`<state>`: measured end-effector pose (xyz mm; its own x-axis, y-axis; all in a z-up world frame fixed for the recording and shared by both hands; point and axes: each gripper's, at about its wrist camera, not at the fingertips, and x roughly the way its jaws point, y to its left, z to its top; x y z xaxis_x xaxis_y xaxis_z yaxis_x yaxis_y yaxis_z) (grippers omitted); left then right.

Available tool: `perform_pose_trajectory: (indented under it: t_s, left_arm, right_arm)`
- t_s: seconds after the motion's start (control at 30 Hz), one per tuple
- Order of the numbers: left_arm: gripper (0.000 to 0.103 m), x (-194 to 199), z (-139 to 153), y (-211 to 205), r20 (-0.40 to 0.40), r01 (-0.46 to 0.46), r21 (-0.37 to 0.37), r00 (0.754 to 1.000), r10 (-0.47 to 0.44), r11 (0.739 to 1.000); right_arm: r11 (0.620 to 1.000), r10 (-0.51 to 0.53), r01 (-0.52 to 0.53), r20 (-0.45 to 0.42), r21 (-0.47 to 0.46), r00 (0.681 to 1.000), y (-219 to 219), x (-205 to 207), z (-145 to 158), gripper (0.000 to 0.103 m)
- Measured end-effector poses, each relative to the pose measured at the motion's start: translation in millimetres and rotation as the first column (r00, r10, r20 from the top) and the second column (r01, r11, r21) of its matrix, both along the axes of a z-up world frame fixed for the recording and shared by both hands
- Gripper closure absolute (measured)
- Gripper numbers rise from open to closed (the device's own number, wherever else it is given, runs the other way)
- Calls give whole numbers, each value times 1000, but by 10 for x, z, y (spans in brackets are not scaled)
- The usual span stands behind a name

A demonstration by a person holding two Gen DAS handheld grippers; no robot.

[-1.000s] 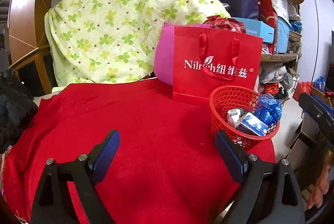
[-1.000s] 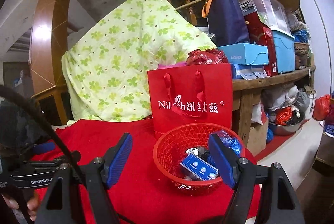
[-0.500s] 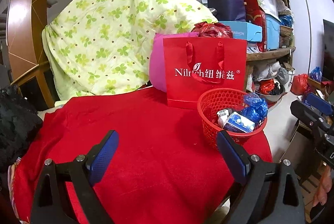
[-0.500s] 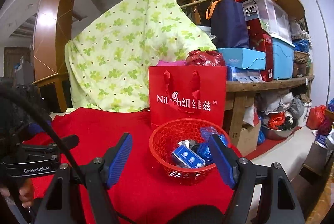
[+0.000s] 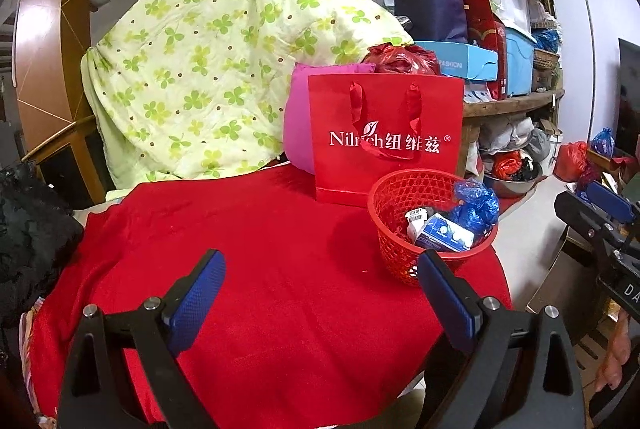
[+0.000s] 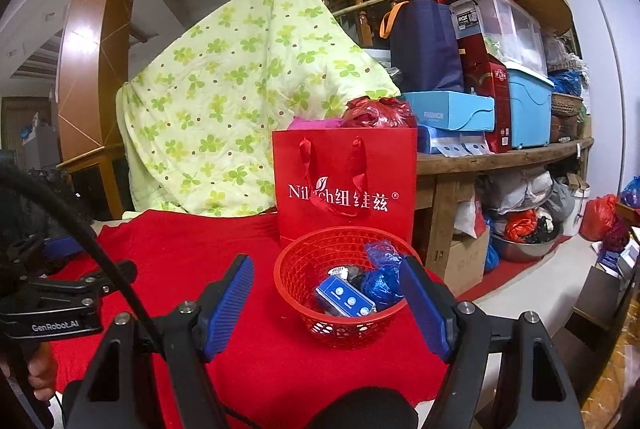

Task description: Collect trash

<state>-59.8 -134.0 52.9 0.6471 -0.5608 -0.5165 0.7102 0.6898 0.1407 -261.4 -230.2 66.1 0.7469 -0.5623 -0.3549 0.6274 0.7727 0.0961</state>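
A red plastic basket (image 5: 394,197) stands on the red tablecloth (image 5: 260,249) near the table's right edge. It holds a blue and white box (image 5: 442,235), a crumpled blue plastic bag (image 5: 474,207) and a small labelled item (image 5: 416,219). The basket also shows in the right wrist view (image 6: 298,277) with the blue box (image 6: 346,301) and the blue bag (image 6: 380,279). My left gripper (image 5: 320,293) is open and empty, above the cloth, left of the basket. My right gripper (image 6: 328,297) is open and empty, in front of the basket.
A red paper gift bag (image 5: 384,137) stands behind the basket, with a pink cushion (image 5: 298,125) and a green clover quilt (image 5: 224,69) behind it. Cluttered wooden shelves (image 6: 500,157) with boxes lie to the right. The left gripper body (image 6: 52,305) sits at the table's left.
Both grippers have pulled back and up from the table, so the basket and gift bag look smaller and farther. Both stay open. Nothing on the table has moved.
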Motion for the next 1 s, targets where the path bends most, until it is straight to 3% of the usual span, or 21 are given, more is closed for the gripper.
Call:
perform_pose_trajectory:
  t_s: [1.0]
  left_arm:
    - [6, -124, 132, 150, 9, -81, 17, 997, 81, 997]
  right_arm:
    - [1000, 21, -21, -24, 7, 1000, 162, 74, 73, 25]
